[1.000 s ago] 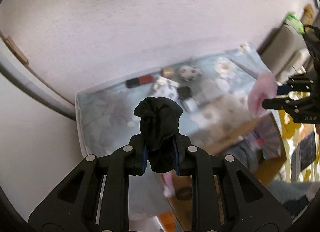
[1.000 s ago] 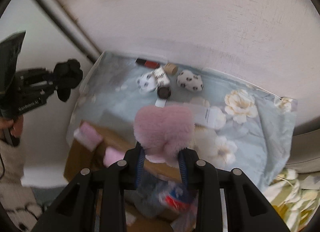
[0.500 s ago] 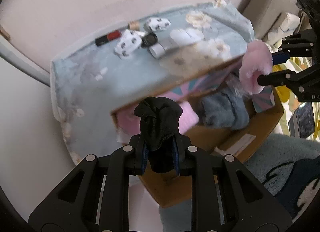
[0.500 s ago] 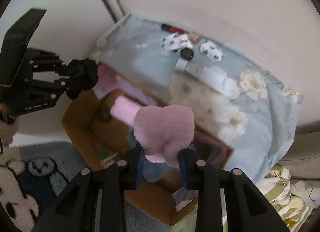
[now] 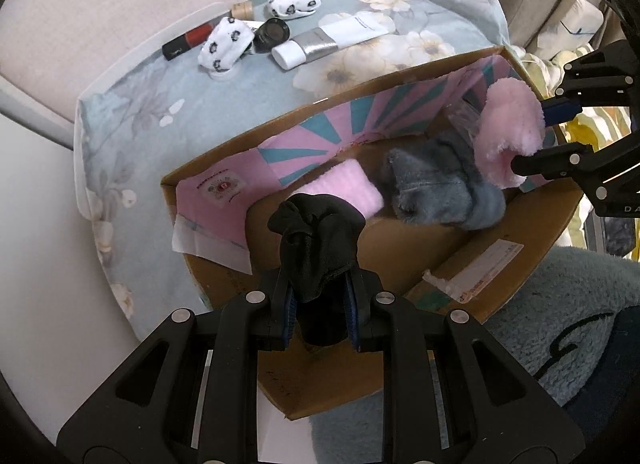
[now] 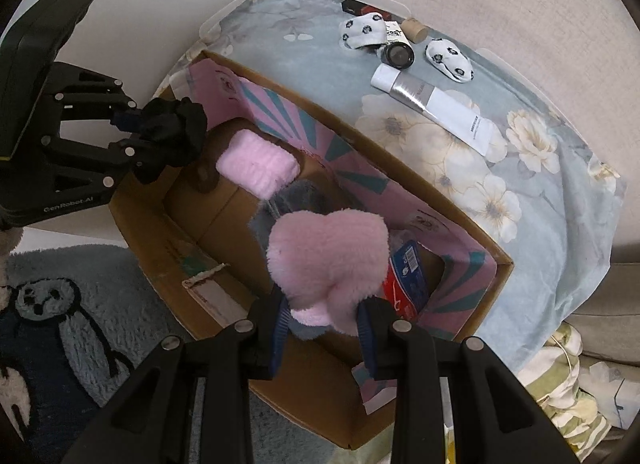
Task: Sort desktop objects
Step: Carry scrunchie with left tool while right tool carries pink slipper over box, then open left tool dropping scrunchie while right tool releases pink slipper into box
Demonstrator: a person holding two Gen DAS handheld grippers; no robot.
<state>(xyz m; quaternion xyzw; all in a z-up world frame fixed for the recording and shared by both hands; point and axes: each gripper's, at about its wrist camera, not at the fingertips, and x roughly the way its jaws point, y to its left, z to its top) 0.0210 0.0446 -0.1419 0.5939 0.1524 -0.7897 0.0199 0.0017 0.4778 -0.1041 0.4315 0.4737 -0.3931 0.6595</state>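
Note:
My left gripper [image 5: 320, 304] is shut on a bunched black sock [image 5: 316, 236] and holds it above the left end of an open cardboard box [image 5: 496, 260]. It also shows in the right wrist view [image 6: 132, 132]. My right gripper [image 6: 324, 328] is shut on a fluffy pink sock [image 6: 328, 256] above the box's right end [image 6: 500, 264]; it shows in the left wrist view [image 5: 532, 136]. Inside the box lie a pink folded sock [image 5: 352, 184] and a grey fluffy sock [image 5: 440, 188].
On the flowered table [image 5: 132, 112] behind the box lie two white spotted socks [image 5: 226, 44], a white tube [image 5: 332, 38], a round black jar [image 5: 272, 32], a red lipstick [image 5: 188, 40] and a cork-coloured cap [image 6: 414, 28]. A grey rug [image 6: 60, 304] lies below.
Both grippers have moved back and down from over the table to above the open box, each still holding its sock. The box interior has come into view.

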